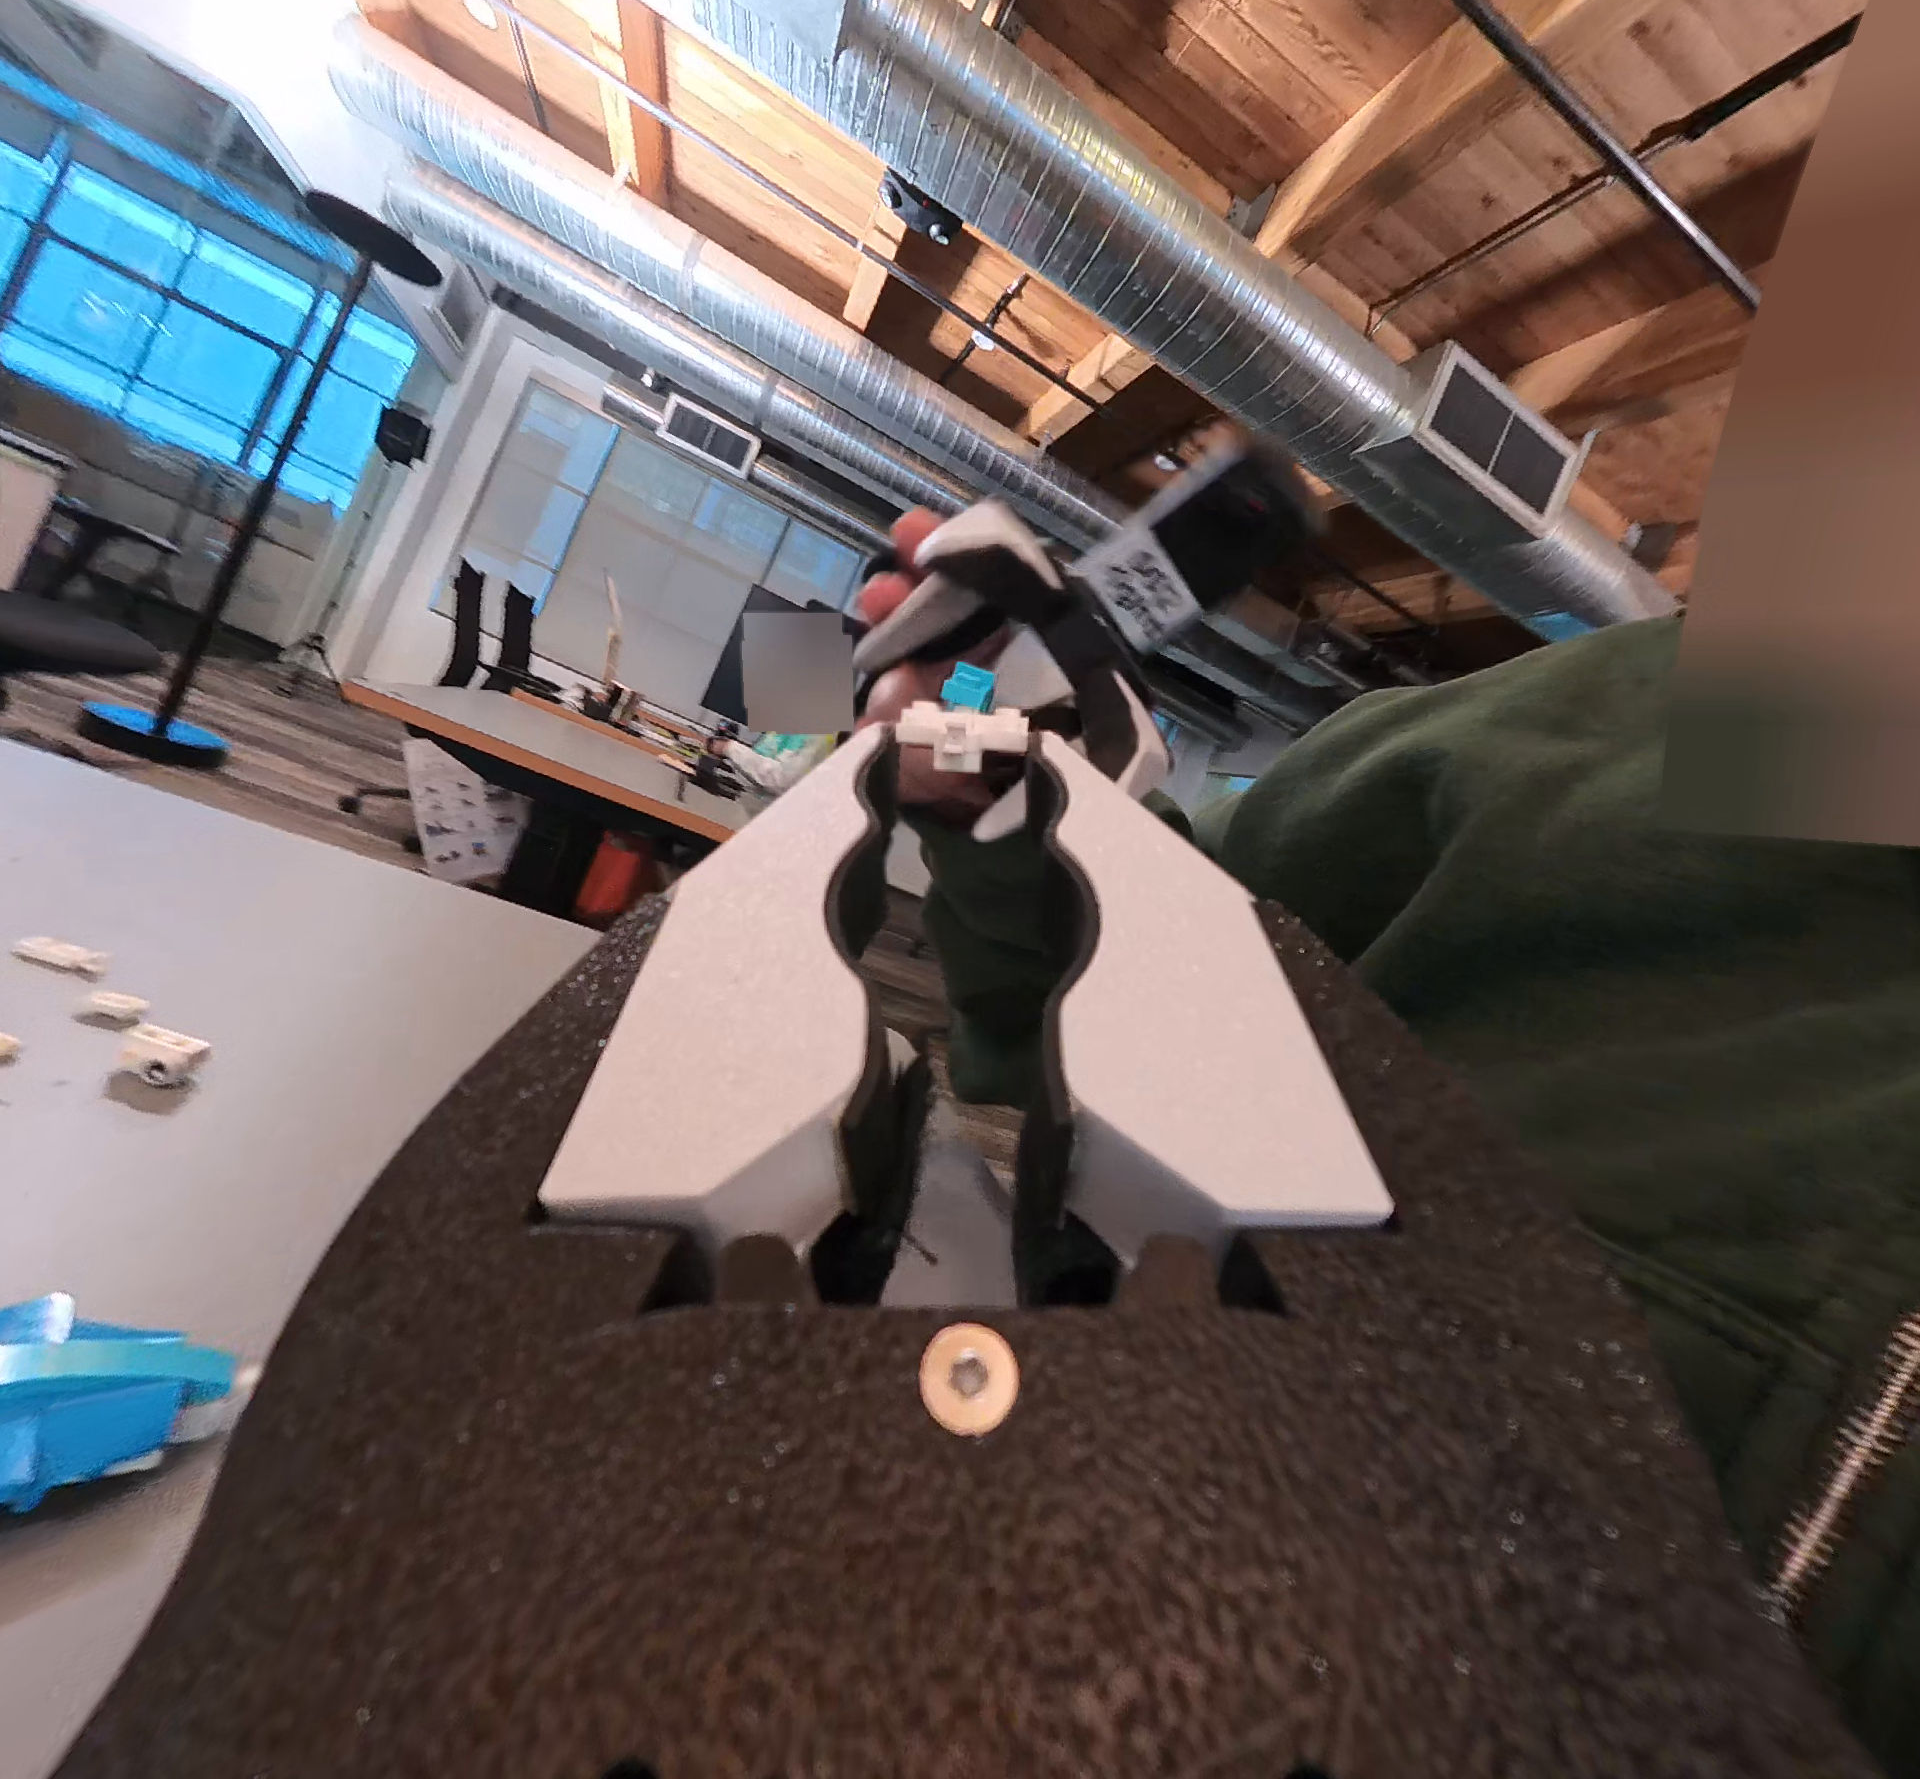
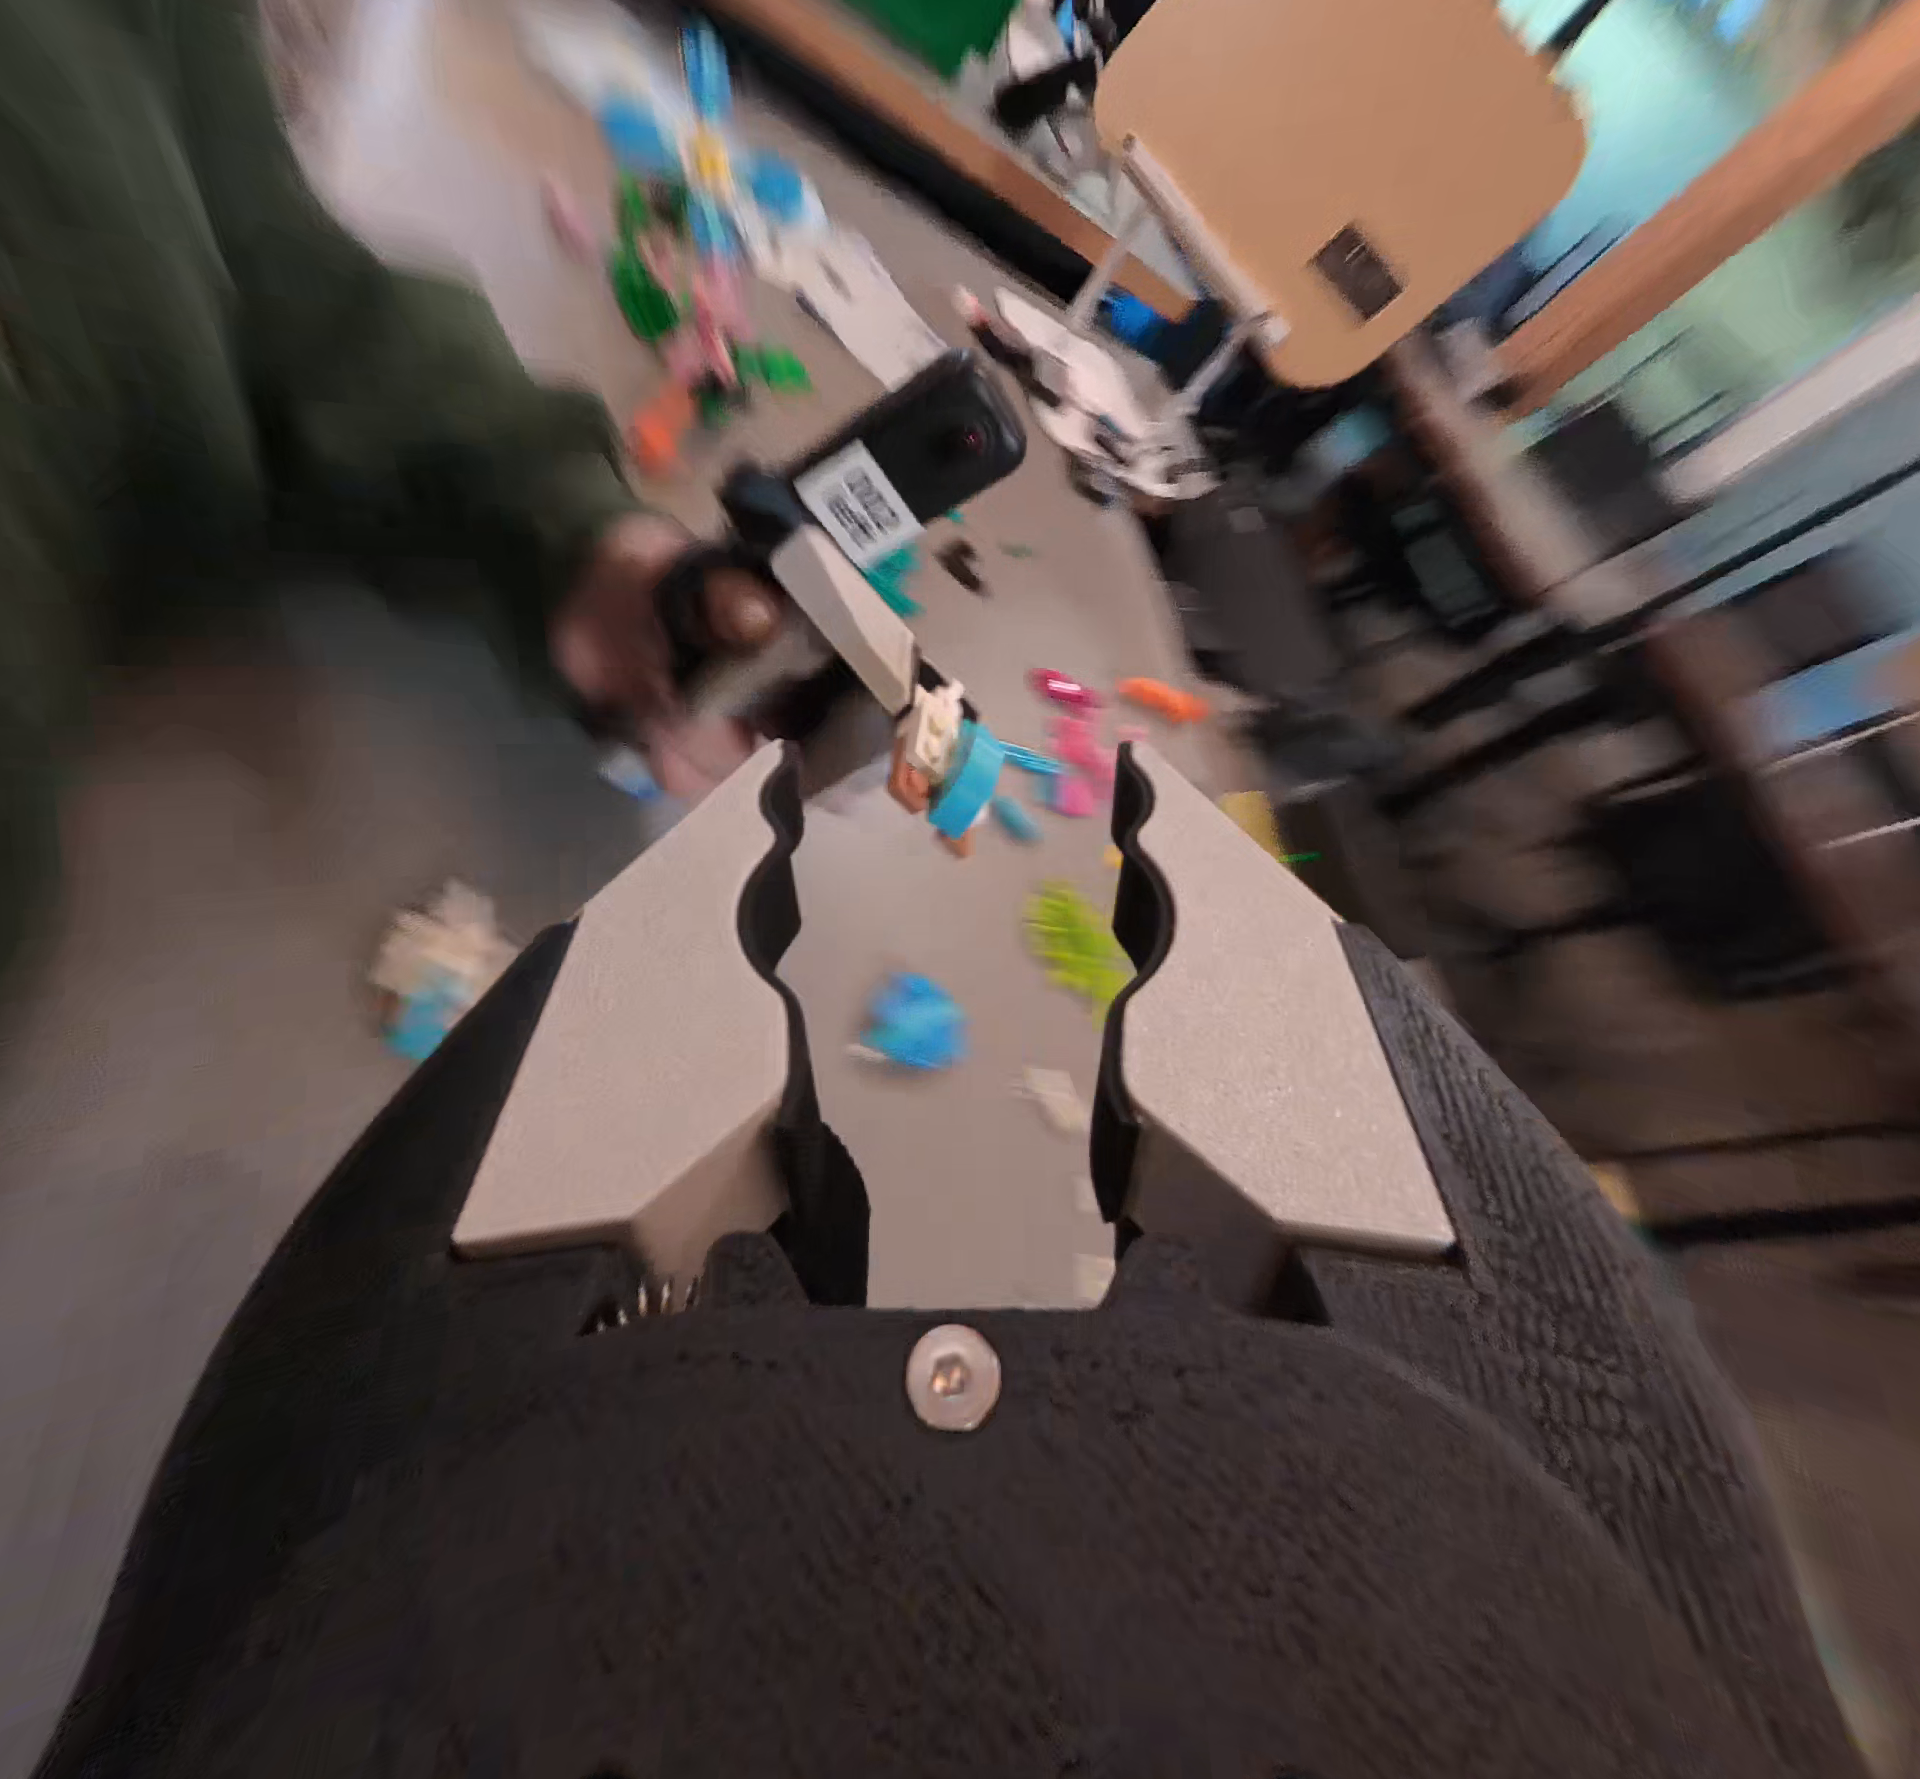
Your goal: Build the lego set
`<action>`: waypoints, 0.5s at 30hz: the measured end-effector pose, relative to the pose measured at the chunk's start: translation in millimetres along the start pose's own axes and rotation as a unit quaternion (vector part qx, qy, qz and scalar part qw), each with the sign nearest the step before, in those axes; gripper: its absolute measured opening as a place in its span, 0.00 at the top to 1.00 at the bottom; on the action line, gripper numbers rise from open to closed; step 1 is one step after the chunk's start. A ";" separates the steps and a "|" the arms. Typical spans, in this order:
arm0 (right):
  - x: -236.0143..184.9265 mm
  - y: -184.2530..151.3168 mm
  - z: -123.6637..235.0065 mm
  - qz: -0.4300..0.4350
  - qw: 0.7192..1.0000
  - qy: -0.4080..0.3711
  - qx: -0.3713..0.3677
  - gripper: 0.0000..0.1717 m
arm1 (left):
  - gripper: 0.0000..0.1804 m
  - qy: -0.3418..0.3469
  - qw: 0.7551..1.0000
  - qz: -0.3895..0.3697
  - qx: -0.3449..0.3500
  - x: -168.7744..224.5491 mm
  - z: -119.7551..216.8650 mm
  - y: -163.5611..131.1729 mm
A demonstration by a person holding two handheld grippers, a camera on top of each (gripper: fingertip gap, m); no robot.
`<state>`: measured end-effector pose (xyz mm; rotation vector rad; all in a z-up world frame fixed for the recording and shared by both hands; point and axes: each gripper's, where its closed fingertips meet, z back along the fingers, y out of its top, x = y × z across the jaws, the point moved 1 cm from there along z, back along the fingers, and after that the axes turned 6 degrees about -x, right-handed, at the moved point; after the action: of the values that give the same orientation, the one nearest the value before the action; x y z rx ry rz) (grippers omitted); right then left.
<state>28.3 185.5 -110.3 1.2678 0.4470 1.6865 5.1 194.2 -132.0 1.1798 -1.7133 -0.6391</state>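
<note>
In the left wrist view my left gripper (image 1: 961, 742) is raised off the table and shut on a small white brick piece (image 1: 961, 730) that spans its fingertips, with a teal piece (image 1: 966, 690) fixed behind it. The right wrist view shows the same build: the white piece (image 2: 930, 727) is pinched in the left gripper's fingers (image 2: 847, 607), with a blue part (image 2: 966, 779) and a brown part (image 2: 909, 784) attached. My right gripper (image 2: 951, 763) is open wide. The build hangs between its fingertips, which do not touch it. This view is blurred.
Loose bricks lie on the grey table (image 2: 914, 1158): pink ones (image 2: 1075, 742), a green one (image 2: 1075, 929) and a blue one (image 2: 914, 1017). White pieces (image 1: 156, 1054) and a blue part (image 1: 83, 1386) lie at the left. A green sleeve (image 1: 1558, 898) is close on the right, and a chair (image 2: 1340, 119) stands beyond the table. My two grippers' fingertips are within a few centimetres of each other.
</note>
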 end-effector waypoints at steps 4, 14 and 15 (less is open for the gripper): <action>-4.8 -4.5 -9.0 0.180 0.979 -0.061 -0.073 0.65 | 0.88 -0.017 0.999 0.038 -0.003 -0.2 -1.3 -3.2; -11.6 -21.2 -23.9 0.277 0.948 -0.068 -0.139 0.75 | 0.88 -0.037 0.997 0.069 -0.014 1.7 -3.8 -8.5; -10.6 -22.0 -23.6 0.276 0.948 -0.071 -0.141 0.77 | 0.88 -0.038 0.997 0.070 -0.015 1.9 -4.1 -8.9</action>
<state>17.7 192.9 -141.7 1.3601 -0.2603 2.0068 12.3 189.3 -136.7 1.0161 -1.8254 -0.6290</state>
